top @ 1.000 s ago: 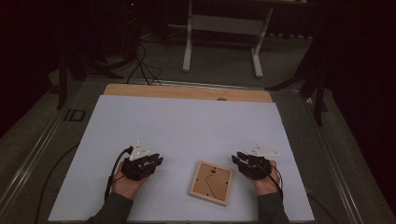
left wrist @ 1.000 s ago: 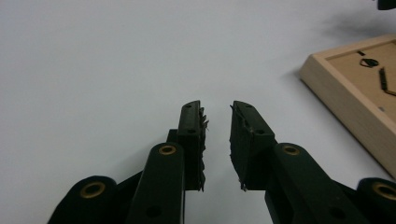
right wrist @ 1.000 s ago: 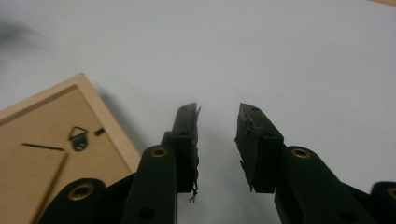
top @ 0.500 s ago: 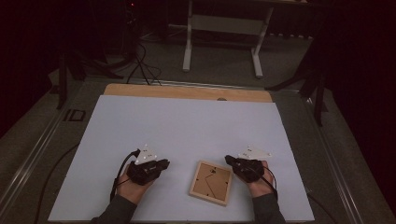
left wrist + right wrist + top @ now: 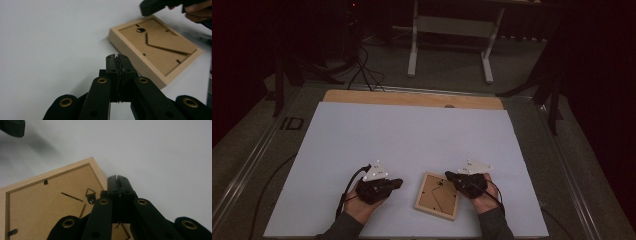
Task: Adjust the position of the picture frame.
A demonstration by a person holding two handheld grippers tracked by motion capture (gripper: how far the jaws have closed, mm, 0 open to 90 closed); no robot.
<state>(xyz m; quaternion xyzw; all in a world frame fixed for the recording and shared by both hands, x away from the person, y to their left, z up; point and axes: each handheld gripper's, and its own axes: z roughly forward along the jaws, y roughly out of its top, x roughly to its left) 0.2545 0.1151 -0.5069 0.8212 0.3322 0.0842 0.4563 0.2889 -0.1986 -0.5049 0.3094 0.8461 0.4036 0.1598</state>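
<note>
A light wooden picture frame (image 5: 437, 196) lies face down on the white sheet, its brown backing board, hanger and stand flap showing. My left gripper (image 5: 398, 182) rests just left of it, jaws shut with nothing between them (image 5: 117, 56), and points at the picture frame (image 5: 155, 50). My right gripper (image 5: 448, 176) hovers over the frame's far right corner, jaws also shut and empty (image 5: 117, 177); the picture frame (image 5: 50, 202) lies under it. The right gripper (image 5: 155, 5) shows beyond the frame's far corner, and the left gripper (image 5: 12, 127) at upper left.
The white sheet (image 5: 412, 135) covers the table, with a bare wooden strip (image 5: 412, 98) along the far edge. Beyond the table a white metal stand (image 5: 452, 25) and cables (image 5: 362, 65) sit on the dark floor.
Both grippers have moved inward toward the frame. The right one has come left over the frame's far right corner, and the left one has slid right, closer to its left side.
</note>
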